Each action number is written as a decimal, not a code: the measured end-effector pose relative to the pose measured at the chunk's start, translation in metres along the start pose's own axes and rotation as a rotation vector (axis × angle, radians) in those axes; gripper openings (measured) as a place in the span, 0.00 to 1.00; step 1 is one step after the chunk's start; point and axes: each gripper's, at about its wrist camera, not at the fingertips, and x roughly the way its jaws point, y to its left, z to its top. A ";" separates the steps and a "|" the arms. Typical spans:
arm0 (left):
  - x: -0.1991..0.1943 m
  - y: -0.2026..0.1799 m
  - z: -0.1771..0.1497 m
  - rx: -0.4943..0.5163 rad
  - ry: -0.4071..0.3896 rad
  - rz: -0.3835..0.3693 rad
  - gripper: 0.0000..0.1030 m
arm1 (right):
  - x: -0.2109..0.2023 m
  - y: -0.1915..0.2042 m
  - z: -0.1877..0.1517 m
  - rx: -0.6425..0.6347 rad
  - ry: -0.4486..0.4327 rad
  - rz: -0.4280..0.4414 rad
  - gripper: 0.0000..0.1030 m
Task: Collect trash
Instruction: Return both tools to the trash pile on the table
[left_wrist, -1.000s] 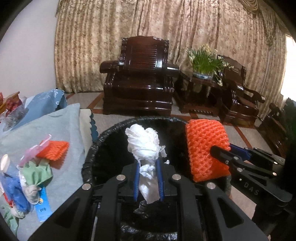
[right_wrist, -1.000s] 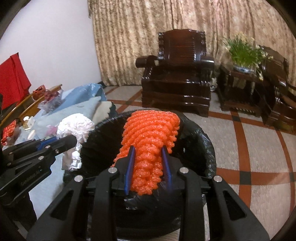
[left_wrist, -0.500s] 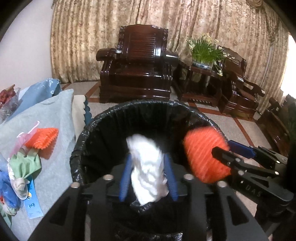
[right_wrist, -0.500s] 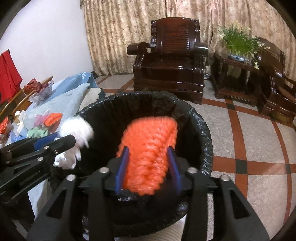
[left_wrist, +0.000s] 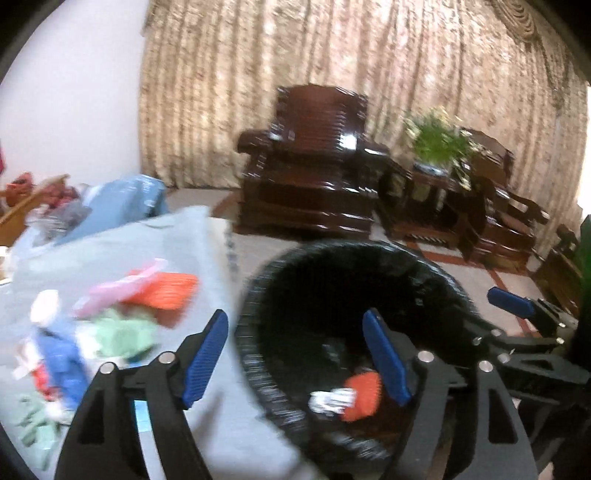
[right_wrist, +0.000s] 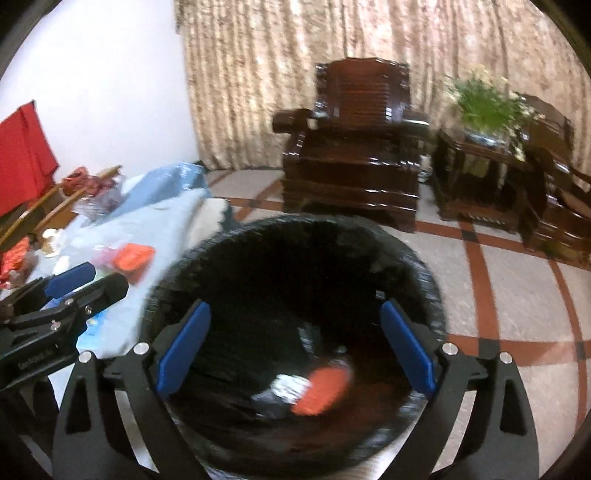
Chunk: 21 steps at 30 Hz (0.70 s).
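At the bottom of the black-lined bin (right_wrist: 295, 254) lie an orange foam net (right_wrist: 321, 391) and, touching it on the left, a crumpled white tissue (right_wrist: 286, 386); both are blurred, so their exact shape is hard to read, but the net looks ribbed and springy and the tissue soft and bunched. The right gripper (right_wrist: 293, 343) hangs directly above the bin mouth with its blue pads spread wide and nothing between them. The left gripper (left_wrist: 295, 358) is likewise spread and empty, straddling the bin's rim beside the table, probably placed there so that anything let go falls inside the liner.

On the pale grey cloth (left_wrist: 122, 254) just left of the bin sits the remaining litter: another orange net piece (left_wrist: 166, 291), a pink wrapper (left_wrist: 118, 288), green paper (left_wrist: 122, 332) and a blue wrapper (left_wrist: 59, 362). Judging by that pile, collection is only partly done.
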 end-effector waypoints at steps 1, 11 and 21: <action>-0.010 0.014 -0.003 -0.004 -0.017 0.038 0.75 | -0.001 0.009 0.001 -0.004 -0.006 0.023 0.89; -0.068 0.131 -0.048 -0.091 -0.028 0.344 0.76 | 0.014 0.140 0.007 -0.138 -0.018 0.275 0.90; -0.081 0.213 -0.102 -0.230 0.038 0.477 0.75 | 0.042 0.218 -0.018 -0.232 0.021 0.349 0.90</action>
